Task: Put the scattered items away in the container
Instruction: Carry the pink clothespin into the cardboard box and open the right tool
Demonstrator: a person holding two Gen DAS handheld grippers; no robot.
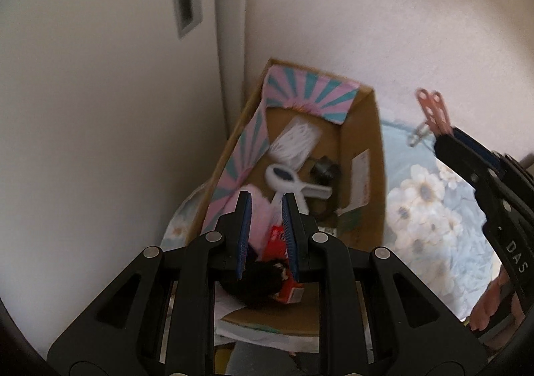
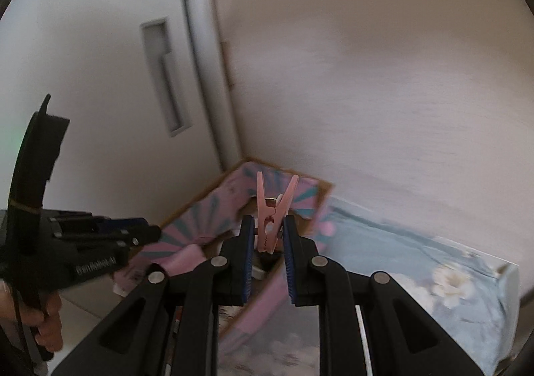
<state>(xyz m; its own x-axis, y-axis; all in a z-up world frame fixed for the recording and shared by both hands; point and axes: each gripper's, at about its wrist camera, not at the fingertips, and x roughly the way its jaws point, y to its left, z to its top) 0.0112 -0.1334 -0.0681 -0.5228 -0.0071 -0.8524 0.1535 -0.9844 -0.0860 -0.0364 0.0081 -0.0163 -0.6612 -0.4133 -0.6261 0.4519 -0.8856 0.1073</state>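
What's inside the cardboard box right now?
Inside the cardboard box: a white cord bundle, a white clip, a small dark object, and a red packet. The left hand-held gripper hides the near end.

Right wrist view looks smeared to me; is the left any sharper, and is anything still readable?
Right wrist view: wall and floral cloth streak with motion blur, yet the pink clothespin in the right tool stays crisp. Left wrist view: milder blur, cardboard box contents soft but recognisable; fisheye bends the edges.

Box mouth open above, walls close behind, cluttered floor inside
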